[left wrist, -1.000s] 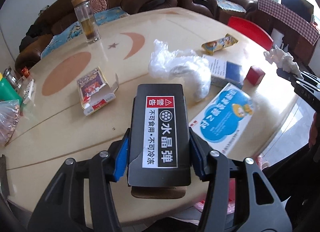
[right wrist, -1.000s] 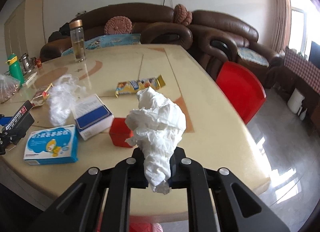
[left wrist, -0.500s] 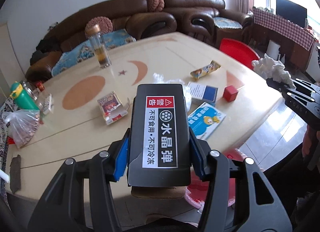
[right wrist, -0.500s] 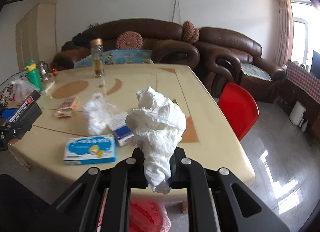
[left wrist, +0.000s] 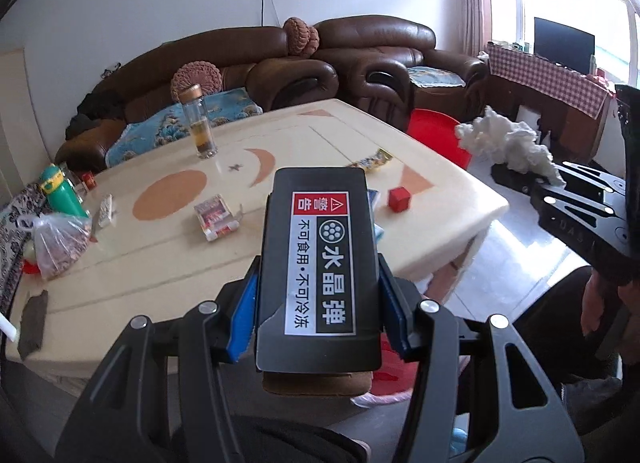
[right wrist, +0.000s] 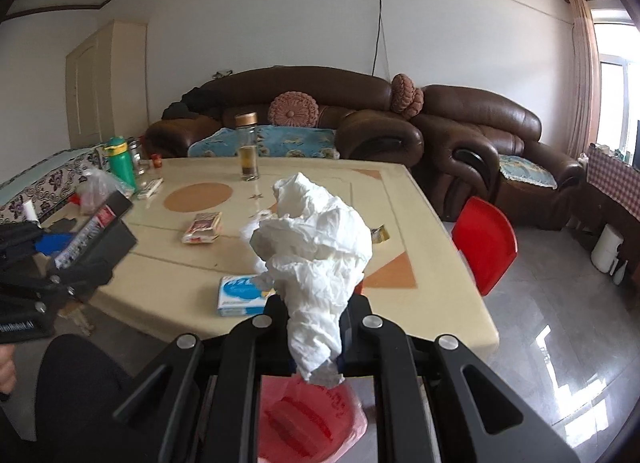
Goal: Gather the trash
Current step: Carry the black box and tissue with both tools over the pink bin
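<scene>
Left wrist view. A living room with a white wall, a brown leather sofa [left wrist: 280, 59] and a window at right; in the middle ground stands a cream table with rounded corners and orange inlaid shapes [left wrist: 168, 263]. The left gripper [left wrist: 318, 303] is clamped by its blue pads [left wrist: 240, 315] on a black rectangular box with a white-and-red warning label [left wrist: 320, 263], held lengthwise above the table's near edge. On the table: a clear glass bottle with a gold cap [left wrist: 198, 123], a green flask [left wrist: 60, 193], a knotted clear plastic bag of brownish contents [left wrist: 60, 243], an opened red-and-white card packet [left wrist: 216, 215], a small red cube [left wrist: 399, 199] and a yellow snack wrapper [left wrist: 370, 161]. At right the right gripper [left wrist: 520, 179] carries a crumpled white tissue [left wrist: 508, 143] off the table's side, over the floor; a hand [left wrist: 608, 299] grips its handle. A red plastic stool [left wrist: 436, 131] stands beyond the table.

Right wrist view. The same room, with the sofa [right wrist: 304, 103] against the wall and grey glossy floor tiles [right wrist: 560, 343] at right. The right gripper [right wrist: 316, 327] is pinched tight on the lower end of the tissue [right wrist: 316, 243], which rises above the fingers. Below it lies a red plastic bag [right wrist: 312, 423], open mouth up. On the table [right wrist: 400, 223] lie a blue-and-white medicine carton [right wrist: 240, 295], the card packet [right wrist: 204, 227], the bottle [right wrist: 248, 147] and the flask [right wrist: 120, 163]. At left, the left gripper [right wrist: 60, 271] holds the black box [right wrist: 100, 235] off the table's edge.
</scene>
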A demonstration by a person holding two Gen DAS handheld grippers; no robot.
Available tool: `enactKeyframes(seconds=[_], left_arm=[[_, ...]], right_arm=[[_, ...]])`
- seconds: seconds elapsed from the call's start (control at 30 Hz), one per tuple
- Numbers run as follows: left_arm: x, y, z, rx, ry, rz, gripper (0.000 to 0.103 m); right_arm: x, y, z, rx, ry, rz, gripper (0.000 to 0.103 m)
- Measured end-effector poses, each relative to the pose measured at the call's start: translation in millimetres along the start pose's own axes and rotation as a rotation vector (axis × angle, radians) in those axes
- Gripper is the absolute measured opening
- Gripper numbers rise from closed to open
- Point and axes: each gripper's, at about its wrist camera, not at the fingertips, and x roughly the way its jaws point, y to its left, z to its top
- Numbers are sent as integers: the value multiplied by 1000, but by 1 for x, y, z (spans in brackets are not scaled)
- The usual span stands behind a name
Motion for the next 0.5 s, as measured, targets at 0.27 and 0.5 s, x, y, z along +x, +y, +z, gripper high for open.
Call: enactKeyframes(seconds=[0.27, 0.5], left_arm=[[6, -28, -28, 15, 42, -57, 53], [28, -42, -47, 17, 88, -75, 53]], right_arm=[[-9, 13, -21, -13, 47, 20, 13], [4, 16, -41, 9, 123, 48, 13]])
